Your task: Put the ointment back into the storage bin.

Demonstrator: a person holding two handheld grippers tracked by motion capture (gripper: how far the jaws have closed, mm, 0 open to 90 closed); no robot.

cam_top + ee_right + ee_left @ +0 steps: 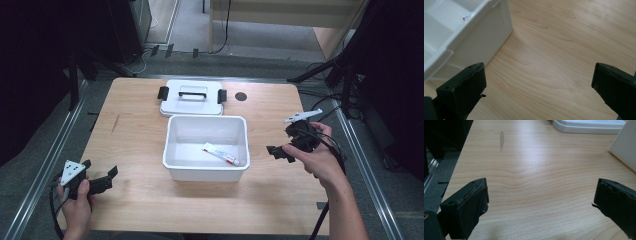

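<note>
On the tabletop [135, 145] there's a white bin [206, 172] sitting pretty much dead centre, with a tube [220, 154] lying flat on its floor, angled toward the near right corner. Its lid [192, 98] is parked just behind the bin, handle up, black latches on both ends.

Right tool [278, 151] hovers just off the bin's right wall, jaws spread wide with nothing between them; in the right gripper view you see the bin's outer wall [481, 42] to one side and bare wood between the pads. Left tool [102, 181] is down at the near left corner, well apart from everything, also spread and empty.

My guess is the lid goes on next. It looks like thin moulded plastic, so light and fairly stiff, but smooth enough to slip if you pinch the flat top. The handle in the middle is the obvious place to take hold, since it gives the jaws something to close around and keeps the lid balanced. The latches might flop, hard to tell from here. The tube looks light and a bit squishy, so no hard squeeze if you go for that instead.
</note>
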